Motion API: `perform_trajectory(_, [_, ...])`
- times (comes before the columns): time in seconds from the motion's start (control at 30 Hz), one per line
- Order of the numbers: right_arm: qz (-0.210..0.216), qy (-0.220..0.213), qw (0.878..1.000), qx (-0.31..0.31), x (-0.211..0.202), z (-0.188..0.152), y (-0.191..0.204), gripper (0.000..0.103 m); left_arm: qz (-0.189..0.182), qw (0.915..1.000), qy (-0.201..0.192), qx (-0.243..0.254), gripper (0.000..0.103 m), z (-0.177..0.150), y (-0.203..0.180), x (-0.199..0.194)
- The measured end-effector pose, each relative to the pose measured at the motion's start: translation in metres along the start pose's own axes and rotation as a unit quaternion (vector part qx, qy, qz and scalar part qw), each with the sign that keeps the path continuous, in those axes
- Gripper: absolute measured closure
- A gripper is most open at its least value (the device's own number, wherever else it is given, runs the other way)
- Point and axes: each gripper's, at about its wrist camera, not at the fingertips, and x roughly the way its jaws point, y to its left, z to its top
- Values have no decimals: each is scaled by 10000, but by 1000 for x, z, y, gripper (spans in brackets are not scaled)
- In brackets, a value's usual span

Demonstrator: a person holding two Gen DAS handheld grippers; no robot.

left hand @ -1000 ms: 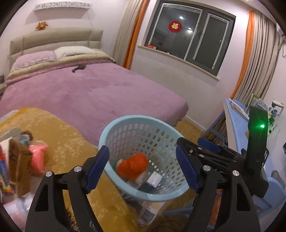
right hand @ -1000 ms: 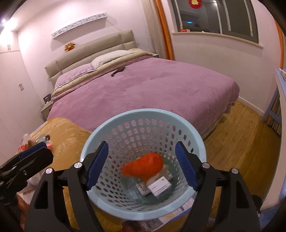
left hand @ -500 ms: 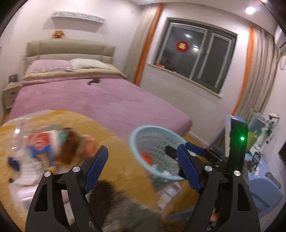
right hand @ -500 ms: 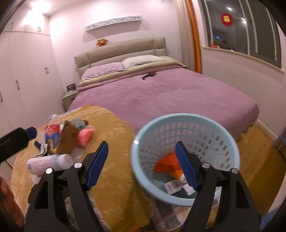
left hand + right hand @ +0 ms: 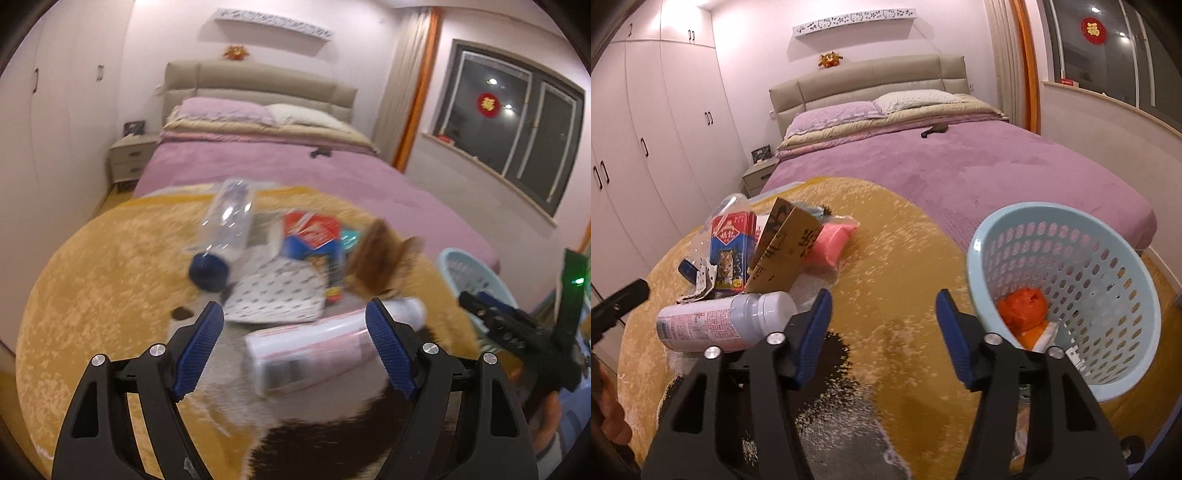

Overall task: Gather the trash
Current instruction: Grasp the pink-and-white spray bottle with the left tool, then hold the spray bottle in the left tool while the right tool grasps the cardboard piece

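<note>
A pile of trash lies on a round yellow rug [image 5: 110,266]: a white and pink bottle [image 5: 317,347] [image 5: 716,325], a clear plastic bottle with a blue cap [image 5: 225,225], a red and blue carton [image 5: 733,247], a brown cardboard piece [image 5: 786,251], a pink packet [image 5: 831,240] and patterned paper [image 5: 277,295]. A light blue basket [image 5: 1067,258] at the right holds an orange wad [image 5: 1023,310]. My left gripper [image 5: 295,347] is open just above the white bottle. My right gripper [image 5: 882,332] is open and empty over the rug beside the basket.
A purple bed [image 5: 960,162] stands behind the rug, with a nightstand [image 5: 129,158] and white wardrobes [image 5: 646,129] at the left. A window [image 5: 517,122] and curtains are at the right. The other gripper [image 5: 517,325] shows at the right edge of the left wrist view.
Both grippers have swung left, away from the basket and toward the trash pile. The left gripper now hangs over the white bottle. Both stay open.
</note>
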Motion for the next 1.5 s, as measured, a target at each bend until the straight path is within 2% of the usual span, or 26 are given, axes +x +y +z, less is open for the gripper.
perform_trajectory(0.07, [-19,63,10000,-28,5,-1,4,57,-13,9999,98,-26,27,-3,7,8])
perform_trajectory(0.17, [-37,146,9999,-67,12,-3,9,60,-93,9996,282,-13,34,-7,8,23])
perform_trajectory(0.2, [-39,170,9998,-76,14,-3,10,60,-141,9994,325,-4,38,-12,9,23])
perform_trajectory(0.37, [-69,207,9997,-87,15,-4,12,60,-513,9974,495,101,45,-19,3,13])
perform_trajectory(0.47, [-69,174,9998,-53,11,-2,8,60,-1044,9918,720,164,45,-31,1,-3])
perform_trajectory(0.53, [-87,143,9999,-27,7,-1,4,60,-1462,9849,901,240,45,-39,-4,-15])
perform_trajectory(0.6, [-101,128,9999,38,4,0,-1,60,-1660,9803,1012,363,42,-44,-12,-21])
perform_trajectory(0.7, [-83,132,9998,124,1,1,-6,60,-1499,9813,983,698,35,-41,-28,-19])
perform_trajectory(0.87, [-90,82,9999,35,-9,1,-5,60,-1082,9816,1115,1108,34,-37,-51,10])
perform_trajectory(1.03, [-91,89,9999,-61,-12,1,-4,60,-587,9804,1281,1380,37,-40,-68,37])
perform_trajectory(1.1, [-60,129,9999,-50,-11,1,-5,60,-517,9795,1325,1428,43,-43,-72,40])
perform_trajectory(1.13, [-50,144,9999,-40,-10,1,-5,60,-534,9789,1356,1429,51,-44,-74,40])
perform_trajectory(1.3, [43,124,9999,-21,-13,4,-4,60,-815,9808,1274,1231,54,-49,-71,30])
perform_trajectory(1.5, [64,38,10000,1,-20,8,-4,60,-1138,9852,994,813,55,-54,-62,17])
